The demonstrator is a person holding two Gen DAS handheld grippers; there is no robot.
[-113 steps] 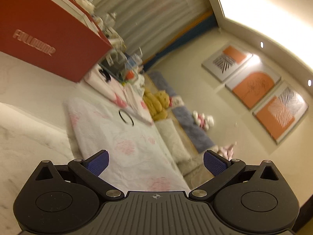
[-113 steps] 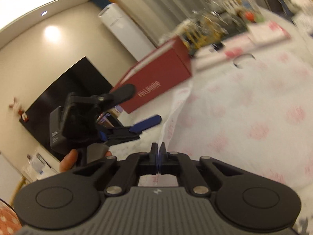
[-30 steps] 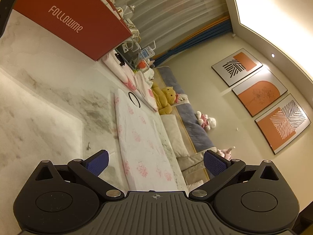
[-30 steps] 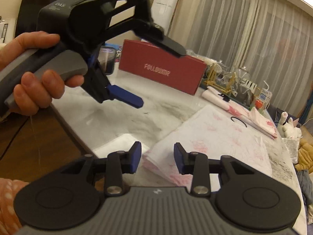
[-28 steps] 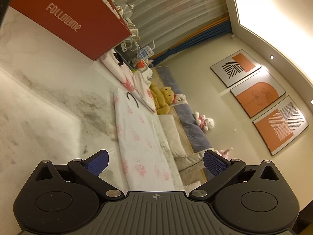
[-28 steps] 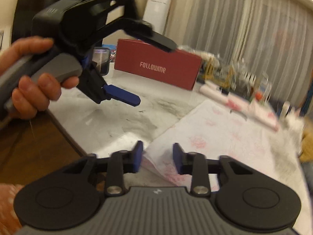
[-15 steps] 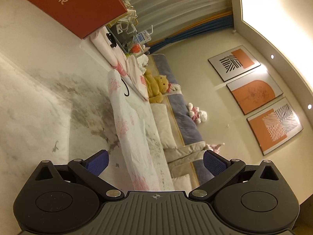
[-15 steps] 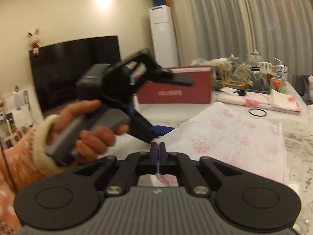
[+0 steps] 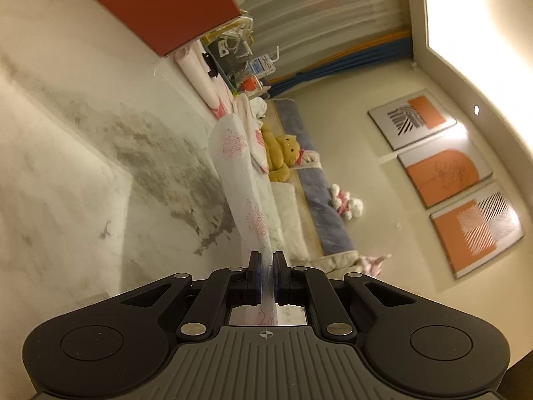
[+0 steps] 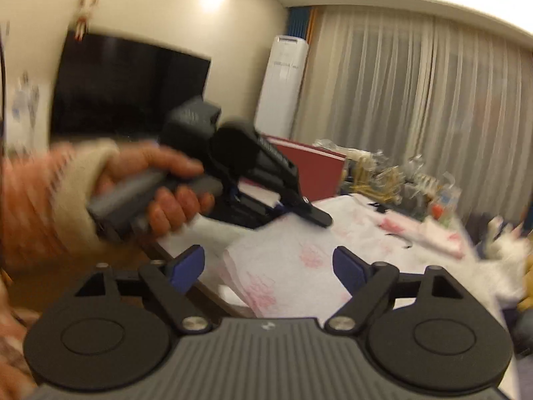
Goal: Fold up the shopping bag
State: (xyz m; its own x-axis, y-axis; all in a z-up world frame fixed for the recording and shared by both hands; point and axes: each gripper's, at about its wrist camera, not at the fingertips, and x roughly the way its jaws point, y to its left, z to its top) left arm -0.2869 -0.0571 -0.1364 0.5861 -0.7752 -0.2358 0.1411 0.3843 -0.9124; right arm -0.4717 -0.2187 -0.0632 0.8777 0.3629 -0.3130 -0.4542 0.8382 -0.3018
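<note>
The left gripper point(image 9: 265, 271) has its black fingers pressed together on the near edge of the white shopping bag with pink flower print point(image 9: 238, 170), pinching the thin sheet between the pads. From that pinch the bag runs as a long narrow strip straight away along the grey-veined marble tabletop point(image 9: 66, 153), its long axis pointing toward the red rectangular box point(image 9: 173, 3) at the far end. The right gripper point(image 10: 268, 268) has its blue-padded fingers spread and opening, gripping nothing, the bag's near corner lying below the gap. Beyond it, a hand point(image 10: 160, 188) holds the left gripper over the bag.
</note>
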